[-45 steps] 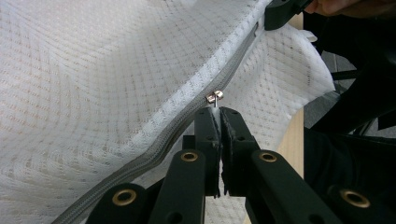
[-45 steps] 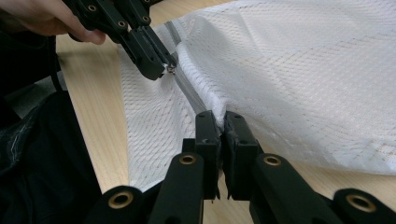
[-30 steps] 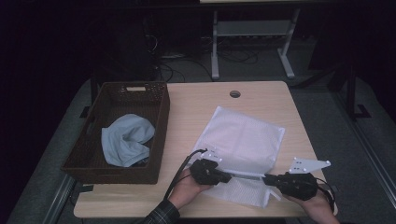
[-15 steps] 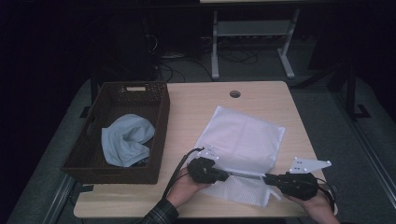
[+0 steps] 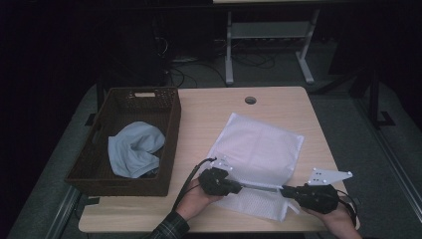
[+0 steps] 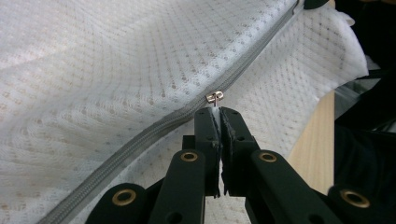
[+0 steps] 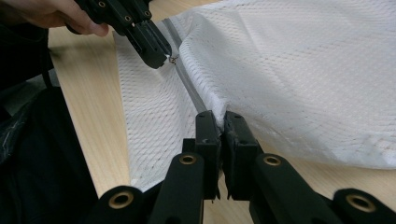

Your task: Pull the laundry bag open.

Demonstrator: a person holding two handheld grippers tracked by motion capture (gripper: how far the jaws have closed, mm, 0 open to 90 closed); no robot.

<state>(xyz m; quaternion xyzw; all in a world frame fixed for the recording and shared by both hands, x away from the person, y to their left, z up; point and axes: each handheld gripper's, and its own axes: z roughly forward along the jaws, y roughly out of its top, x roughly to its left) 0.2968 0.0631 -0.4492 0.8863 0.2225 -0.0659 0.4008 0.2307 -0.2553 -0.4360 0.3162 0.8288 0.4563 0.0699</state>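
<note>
We clench the left gripper [image 6: 218, 111] on the zipper pull [image 6: 215, 97]. The right gripper [image 7: 220, 120] pinches the mesh bag [image 5: 259, 149] beside the zipper [image 7: 187, 79]. We should keep that seam taut and pull straight along it.

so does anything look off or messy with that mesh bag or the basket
Nothing is spilled or damaged. The white mesh bag lies askew on the table, its near edge lifted where the left tool pinches the zipper pull and the right tool grips the bag's zipper edge. A blue cloth sits crumpled in the basket.
</note>
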